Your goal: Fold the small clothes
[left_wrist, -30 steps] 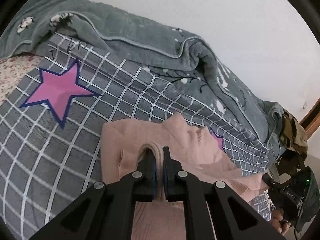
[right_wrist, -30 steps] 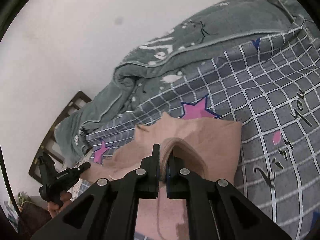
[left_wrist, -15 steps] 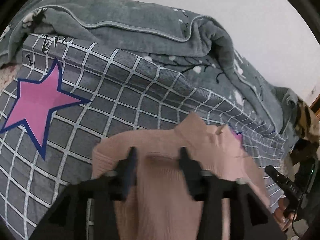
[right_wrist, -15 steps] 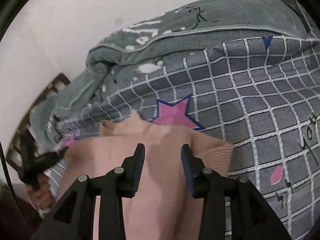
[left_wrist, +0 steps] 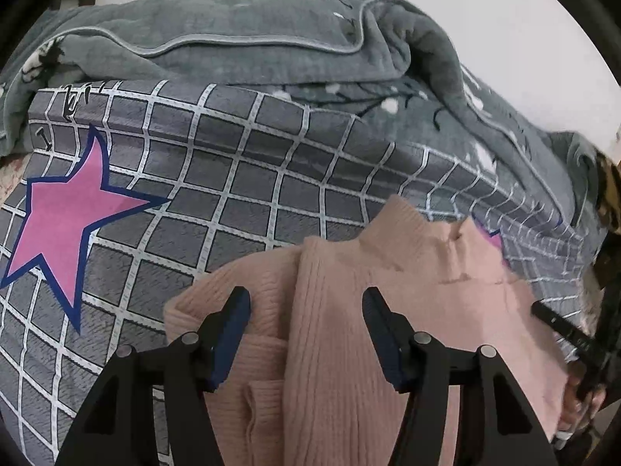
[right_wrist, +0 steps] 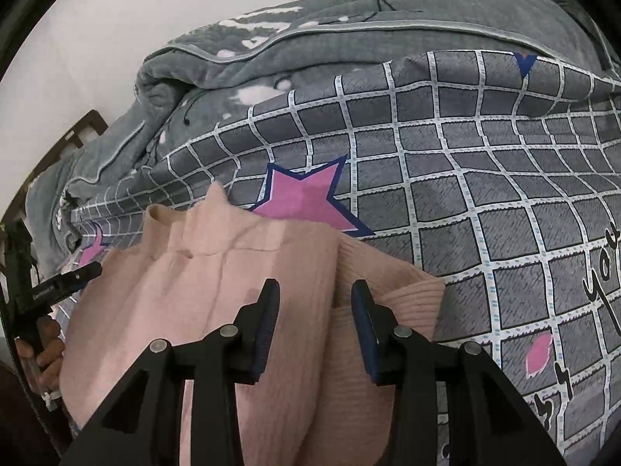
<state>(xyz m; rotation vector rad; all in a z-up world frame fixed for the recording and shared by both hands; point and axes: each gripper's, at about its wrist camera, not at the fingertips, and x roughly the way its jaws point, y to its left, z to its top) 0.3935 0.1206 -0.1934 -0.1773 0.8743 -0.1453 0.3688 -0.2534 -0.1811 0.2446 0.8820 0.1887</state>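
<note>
A pink ribbed knit sweater (left_wrist: 427, 310) (right_wrist: 217, 272) lies folded on the bed, with its collar pointing toward the quilt. My left gripper (left_wrist: 306, 299) hovers open over the sweater's left part; a folded sleeve edge runs between its fingers and neither pad touches it. Over the right part, my right gripper (right_wrist: 315, 289) is open too, its fingers straddling a fold line without pressing. Each wrist view shows the other gripper at its edge: the right gripper (left_wrist: 562, 334) in a hand, and the left gripper (right_wrist: 58, 283) likewise.
The sweater rests on a grey checked bedsheet (left_wrist: 233, 178) (right_wrist: 465, 194) printed with pink stars (left_wrist: 66, 217). A bunched grey quilt (left_wrist: 271, 54) (right_wrist: 349, 39) lies along the back against a white wall. A dark wooden bed frame (right_wrist: 85, 128) shows at the left.
Both grippers were shut on a raised fold of the sweater; they have lowered it toward the collar, opened and let go. The sweater now lies flat.
</note>
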